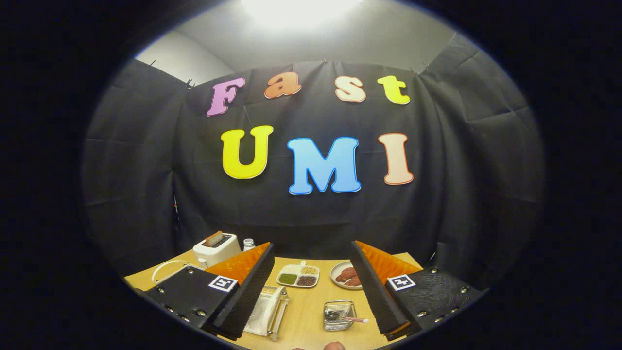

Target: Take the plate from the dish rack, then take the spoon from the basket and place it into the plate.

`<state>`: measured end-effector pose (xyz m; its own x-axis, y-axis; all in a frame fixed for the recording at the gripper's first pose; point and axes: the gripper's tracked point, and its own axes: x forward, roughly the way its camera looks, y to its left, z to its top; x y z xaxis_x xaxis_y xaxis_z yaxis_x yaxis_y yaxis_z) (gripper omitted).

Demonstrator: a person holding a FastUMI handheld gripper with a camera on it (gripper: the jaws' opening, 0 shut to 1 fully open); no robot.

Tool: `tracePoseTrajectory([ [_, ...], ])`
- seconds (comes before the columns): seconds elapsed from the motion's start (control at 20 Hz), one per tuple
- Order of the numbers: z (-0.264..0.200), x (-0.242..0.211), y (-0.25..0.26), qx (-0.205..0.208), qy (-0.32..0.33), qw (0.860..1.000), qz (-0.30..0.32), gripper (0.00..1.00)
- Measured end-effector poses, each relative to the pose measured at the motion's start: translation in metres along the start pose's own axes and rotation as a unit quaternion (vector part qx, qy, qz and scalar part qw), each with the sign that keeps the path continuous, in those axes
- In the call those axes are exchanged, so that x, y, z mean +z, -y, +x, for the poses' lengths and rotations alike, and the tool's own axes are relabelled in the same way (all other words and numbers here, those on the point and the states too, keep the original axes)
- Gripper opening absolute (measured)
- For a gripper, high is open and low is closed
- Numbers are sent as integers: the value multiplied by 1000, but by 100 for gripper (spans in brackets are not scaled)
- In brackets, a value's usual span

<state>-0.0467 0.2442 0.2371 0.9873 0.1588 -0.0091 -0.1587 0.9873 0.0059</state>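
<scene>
The hand-held gripper [311, 291] hovers wide open and empty above the counter [306, 316], the dish rack [267, 311] with its plate just ahead of its left finger, the basket [338, 315] holding the spoon [340, 317] between both fingers, ready for approach

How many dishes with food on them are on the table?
2. The divided tray of grains and beans sits beyond the open tongs, between them. The small plate of meat is beside it, partly behind one finger. More could hide behind the fingers.
</scene>
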Motion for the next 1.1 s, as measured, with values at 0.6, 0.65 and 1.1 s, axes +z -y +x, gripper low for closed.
tracePoseTrajectory([
  [0.6,50,-107,-96,60,-291,953,59,98],
  [0.65,52,-118,-96,60,-313,946,54,98],
  [1.1,78,-179,-136,55,-443,893,51,99],
])
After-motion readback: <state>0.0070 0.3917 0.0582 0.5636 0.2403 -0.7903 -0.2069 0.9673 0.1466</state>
